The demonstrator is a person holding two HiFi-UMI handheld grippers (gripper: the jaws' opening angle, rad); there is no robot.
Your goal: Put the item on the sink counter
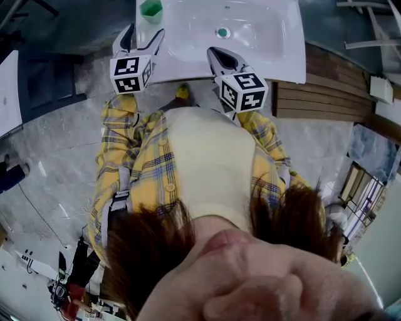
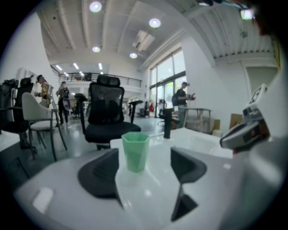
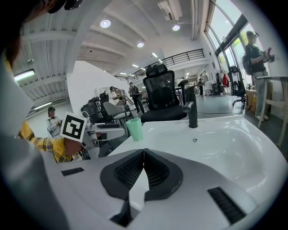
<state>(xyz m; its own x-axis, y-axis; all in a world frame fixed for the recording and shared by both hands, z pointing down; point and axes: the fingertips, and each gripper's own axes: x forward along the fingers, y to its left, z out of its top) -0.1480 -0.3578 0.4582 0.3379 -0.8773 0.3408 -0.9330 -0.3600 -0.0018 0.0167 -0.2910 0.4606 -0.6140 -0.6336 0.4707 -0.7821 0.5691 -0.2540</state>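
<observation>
While a person in a yellow plaid shirt (image 1: 153, 169) stands against its front edge, the white sink counter (image 1: 279, 63) spans the top of the head view, its basin sunk in the middle. Over the counter's left front part hangs the left gripper (image 1: 145, 34), its two dark fingers spread wide with nothing clamped between them. The right gripper (image 1: 217, 52) hangs over the front rim near the basin, its ribbed fingers pressed together on nothing. A green cup (image 1: 151, 9) stands upright on the counter's left rear corner, just ahead of the left gripper's fingertips and apart from them; the left gripper view frames it in the gap between the fingers. A black faucet (image 3: 192, 114) rises behind the basin, and a small round drain (image 1: 223, 32) sits at the basin's bottom.
</observation>
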